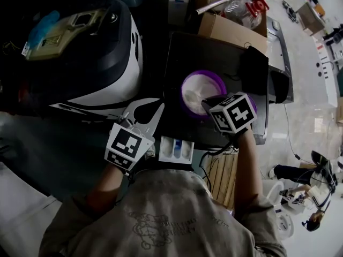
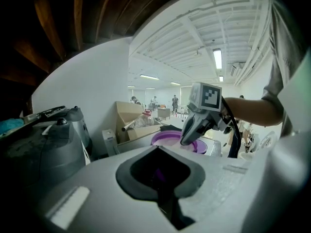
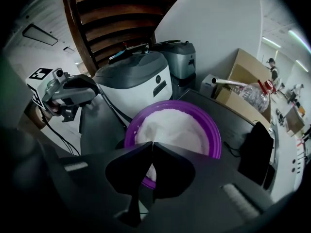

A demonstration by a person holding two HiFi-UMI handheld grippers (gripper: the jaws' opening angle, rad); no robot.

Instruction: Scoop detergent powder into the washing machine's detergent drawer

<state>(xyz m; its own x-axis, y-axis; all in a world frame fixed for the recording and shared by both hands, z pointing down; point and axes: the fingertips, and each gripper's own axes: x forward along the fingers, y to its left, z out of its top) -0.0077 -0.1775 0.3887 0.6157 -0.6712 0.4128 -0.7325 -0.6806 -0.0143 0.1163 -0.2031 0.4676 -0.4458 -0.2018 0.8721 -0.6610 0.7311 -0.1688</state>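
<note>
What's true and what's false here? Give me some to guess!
1. The purple bowl holds white powder. True.
2. The right gripper hangs over the bowl. True.
3. The left gripper is dipping into the bowl. False: it is off to one side, near the drawer.
4. The cardboard box is taped shut. False: it is open, with a plastic bottle inside.
5. The right gripper's jaws are wide apart. False: they are together.
</note>
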